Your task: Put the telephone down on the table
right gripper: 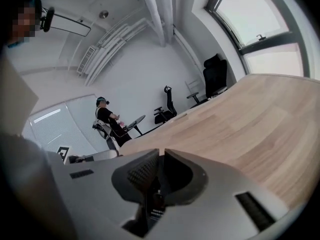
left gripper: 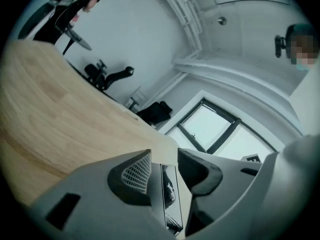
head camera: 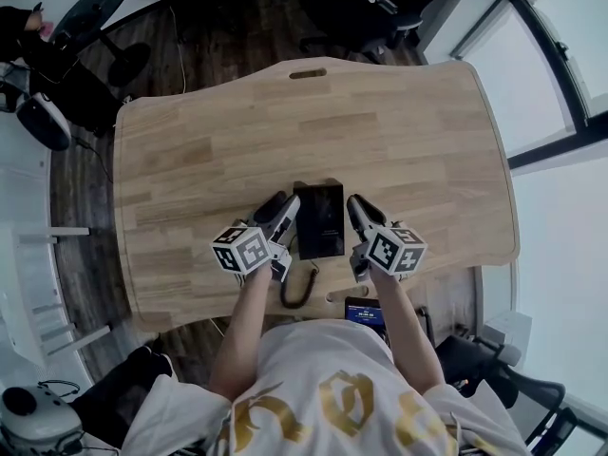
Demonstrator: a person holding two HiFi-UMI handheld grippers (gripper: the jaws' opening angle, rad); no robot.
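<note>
A flat black telephone (head camera: 319, 218) is near the front edge of the wooden table (head camera: 380, 131), and its coiled cord (head camera: 300, 291) hangs over that edge. My left gripper (head camera: 285, 203) is at the telephone's left side and my right gripper (head camera: 352, 205) at its right side. In the left gripper view the jaws (left gripper: 165, 159) are closed on the telephone's thin edge (left gripper: 170, 194). In the right gripper view the jaws (right gripper: 161, 156) are nearly together, with a dark part of the telephone (right gripper: 150, 209) pinched low between them. I cannot tell whether the telephone touches the tabletop.
A small device with a lit blue screen (head camera: 365, 312) sits by the person's body at the table's front edge. Black office chairs (head camera: 351, 8) stand beyond the far edge and a round dark table (head camera: 90, 8) at the far left. A person (right gripper: 107, 119) stands far off.
</note>
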